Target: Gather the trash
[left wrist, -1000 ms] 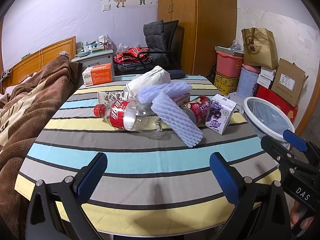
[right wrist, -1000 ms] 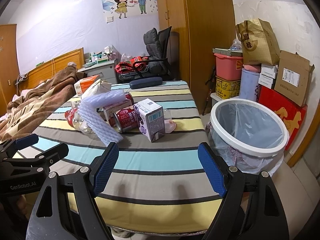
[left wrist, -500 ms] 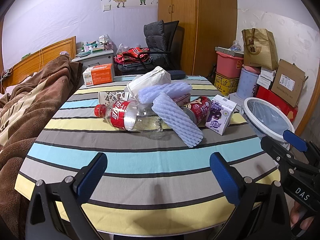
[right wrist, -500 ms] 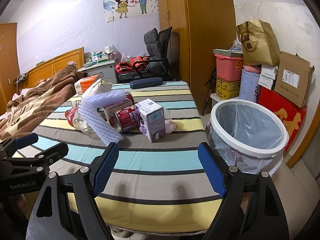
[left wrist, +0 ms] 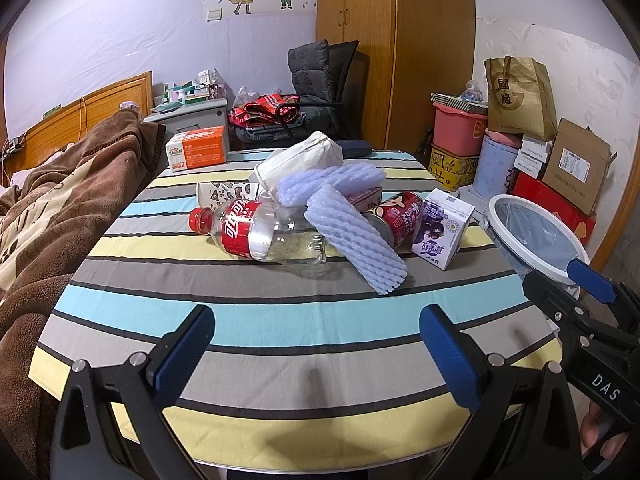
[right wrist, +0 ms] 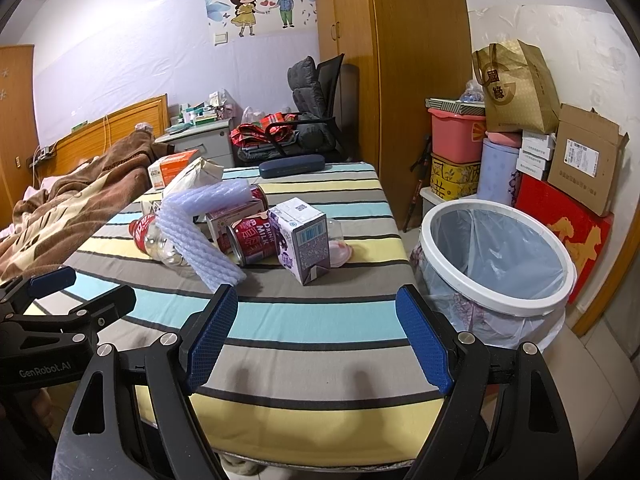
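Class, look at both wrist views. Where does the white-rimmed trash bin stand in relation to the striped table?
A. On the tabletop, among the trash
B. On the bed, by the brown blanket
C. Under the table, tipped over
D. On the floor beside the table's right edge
D: the right wrist view shows the trash bin upright, lined with a bag, standing below and beside the right edge of the table, apart from the trash on top.

A home bedroom, it seems: bed (left wrist: 60, 184) with brown blanket, wooden wardrobe (left wrist: 394, 52), cartoon wall sticker (right wrist: 264, 4).
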`<state>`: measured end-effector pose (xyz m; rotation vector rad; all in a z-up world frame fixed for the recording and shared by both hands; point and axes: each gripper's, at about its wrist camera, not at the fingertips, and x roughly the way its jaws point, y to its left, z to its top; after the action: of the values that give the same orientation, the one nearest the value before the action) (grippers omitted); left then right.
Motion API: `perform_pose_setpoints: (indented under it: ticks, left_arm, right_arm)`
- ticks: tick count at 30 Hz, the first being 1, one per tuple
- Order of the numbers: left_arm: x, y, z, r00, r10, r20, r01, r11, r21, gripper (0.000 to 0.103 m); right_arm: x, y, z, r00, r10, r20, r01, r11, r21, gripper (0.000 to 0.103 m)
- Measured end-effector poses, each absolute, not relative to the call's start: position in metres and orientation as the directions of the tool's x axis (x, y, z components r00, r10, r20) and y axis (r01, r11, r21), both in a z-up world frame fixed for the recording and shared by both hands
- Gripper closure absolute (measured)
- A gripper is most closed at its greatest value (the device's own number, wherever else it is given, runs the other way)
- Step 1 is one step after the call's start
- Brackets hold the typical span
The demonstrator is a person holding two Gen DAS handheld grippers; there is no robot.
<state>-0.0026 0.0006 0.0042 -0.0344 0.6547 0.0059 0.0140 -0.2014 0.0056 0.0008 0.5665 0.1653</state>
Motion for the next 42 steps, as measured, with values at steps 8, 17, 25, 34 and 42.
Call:
perform_pose_setpoints:
  ticks: [8, 17, 25, 34, 42]
  left_arm:
    - [-0.003, 0.002, 0.004, 0.792, -0.005, -0.610, -0.019, 0.999, -0.032, 0.000]
    - [0.003, 0.009, 0.000, 0.783, -0.003, -0.622, -0.026, 0.999, -0.038, 0.000]
    - [0.019, 0.026, -0.005, 0.762, -0.017, -0.647, -0.042, 0.996, -0.074, 0.000]
    - [0.054, 0.075, -0.008, 0.735, -0.043, -0.677, -0.111, 0.977, -0.183, 0.000]
    - [0.095, 0.105, -0.012, 0.693, -0.135, -0.708, -0.159, 0.929, -0.334, 0.011]
  right_arm:
    - [0.015, -0.201, 0.006, 0.831, 0.153, -0.534, -0.156, 0.987, 0.040, 0.020]
    - [0.020, -0.199, 0.005, 0.827, 0.152, -0.542, -0.156, 0.987, 0.038, 0.020]
    - [0.035, -0.196, 0.001, 0.823, 0.157, -0.546, -0.166, 0.986, 0.033, 0.020]
    - [0.075, -0.190, -0.006, 0.794, 0.183, -0.579, -0.204, 0.979, 0.030, 0.020]
    - [0.094, -0.188, -0.013, 0.746, 0.242, -0.621, -0.250, 0.965, 0.076, 0.020]
